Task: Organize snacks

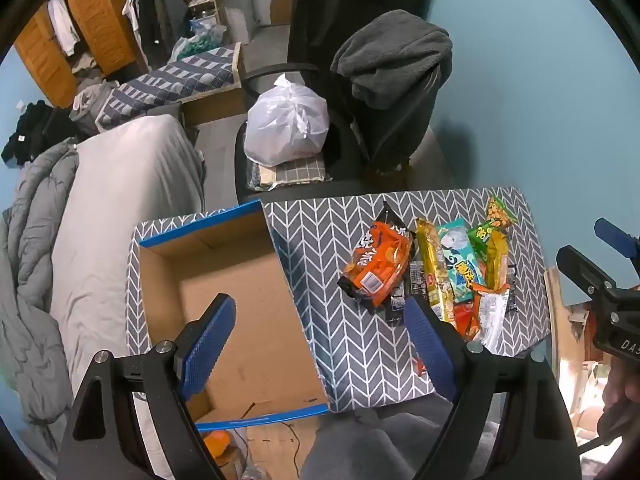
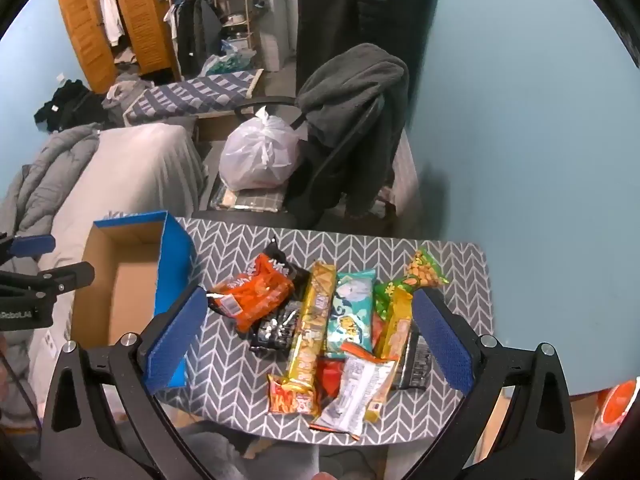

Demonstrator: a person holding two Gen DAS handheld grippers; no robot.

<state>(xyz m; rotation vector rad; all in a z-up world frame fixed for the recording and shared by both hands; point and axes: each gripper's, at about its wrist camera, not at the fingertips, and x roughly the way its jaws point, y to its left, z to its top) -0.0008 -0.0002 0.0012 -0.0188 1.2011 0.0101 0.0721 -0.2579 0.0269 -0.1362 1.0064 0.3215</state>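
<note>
On desk [image 2: 248, 384]: snacks [image 2: 320, 328] heaped right of empty box [image 1: 236, 300], likely their bin; left gripper [image 1: 320, 344] over box, right gripper [image 2: 312, 340] over heap, jaws of both apart, nothing held.

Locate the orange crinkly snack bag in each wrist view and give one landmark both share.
Left wrist: orange crinkly snack bag, right of centre, leftmost of the pile.
Right wrist: centre, again leftmost.
Shared landmark: the open blue-edged cardboard box, to the bag's left in both.
</note>
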